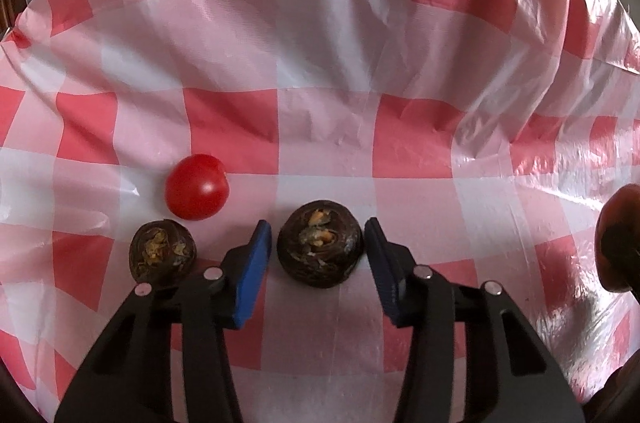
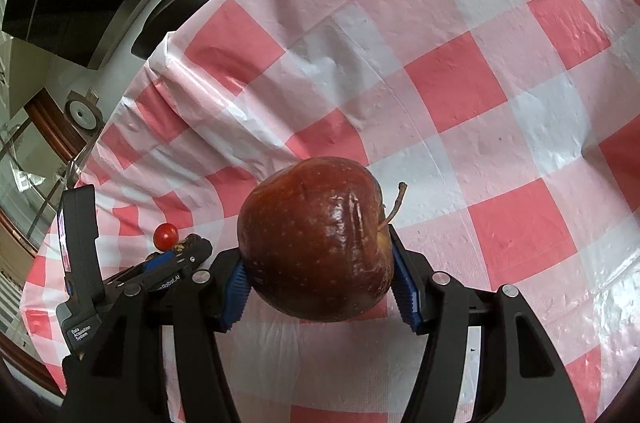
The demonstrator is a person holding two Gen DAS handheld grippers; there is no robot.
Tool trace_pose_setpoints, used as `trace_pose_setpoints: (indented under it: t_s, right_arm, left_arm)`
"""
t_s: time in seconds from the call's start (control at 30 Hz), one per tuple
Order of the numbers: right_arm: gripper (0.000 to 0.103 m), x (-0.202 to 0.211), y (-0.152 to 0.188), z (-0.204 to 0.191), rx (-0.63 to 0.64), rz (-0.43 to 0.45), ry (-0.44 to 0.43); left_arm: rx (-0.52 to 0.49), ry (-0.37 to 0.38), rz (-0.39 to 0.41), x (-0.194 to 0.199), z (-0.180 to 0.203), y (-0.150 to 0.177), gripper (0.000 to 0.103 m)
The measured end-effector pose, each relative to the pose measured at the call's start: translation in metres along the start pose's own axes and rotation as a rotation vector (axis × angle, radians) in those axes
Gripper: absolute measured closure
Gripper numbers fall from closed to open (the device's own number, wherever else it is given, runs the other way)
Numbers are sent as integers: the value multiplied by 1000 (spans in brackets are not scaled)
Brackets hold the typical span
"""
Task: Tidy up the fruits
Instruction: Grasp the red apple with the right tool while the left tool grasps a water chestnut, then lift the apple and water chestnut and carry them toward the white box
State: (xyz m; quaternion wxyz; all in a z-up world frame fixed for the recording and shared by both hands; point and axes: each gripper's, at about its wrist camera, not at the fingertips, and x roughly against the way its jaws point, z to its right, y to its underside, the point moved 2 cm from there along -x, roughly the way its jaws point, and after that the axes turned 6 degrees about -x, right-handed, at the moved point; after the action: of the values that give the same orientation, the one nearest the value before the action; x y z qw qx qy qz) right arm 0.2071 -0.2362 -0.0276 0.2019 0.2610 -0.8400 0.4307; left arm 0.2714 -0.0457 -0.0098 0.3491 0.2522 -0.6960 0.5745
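Right claw (image 2: 322, 281) — apple (image 2: 316, 239) clamped

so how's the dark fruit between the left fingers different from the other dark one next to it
The dark fruit between the left gripper fingers looks larger, with orange flesh at its top; the other dark fruit looks smaller, with yellowish flecks. The first sits inside open jaws, untouched; the second lies outside them, below the cherry tomato. Both are round, dark brown, resting on the tablecloth.

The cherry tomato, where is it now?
In the left wrist view, the cherry tomato lies on the tablecloth, left of the open fingers, just behind the smaller dark fruit.
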Motion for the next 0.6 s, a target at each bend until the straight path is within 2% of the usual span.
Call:
trace_pose_setpoints:
  t_s: [0.2,0.6]
  right_arm:
    - [44,-1,2,-5,26,3,8]
    - [44,-5,2,-7,29,-8,11]
  left_arm:
    - [-8,-2,-1,4,13,-6,57]
    - [-8,6,-12,7,9,-6,56]
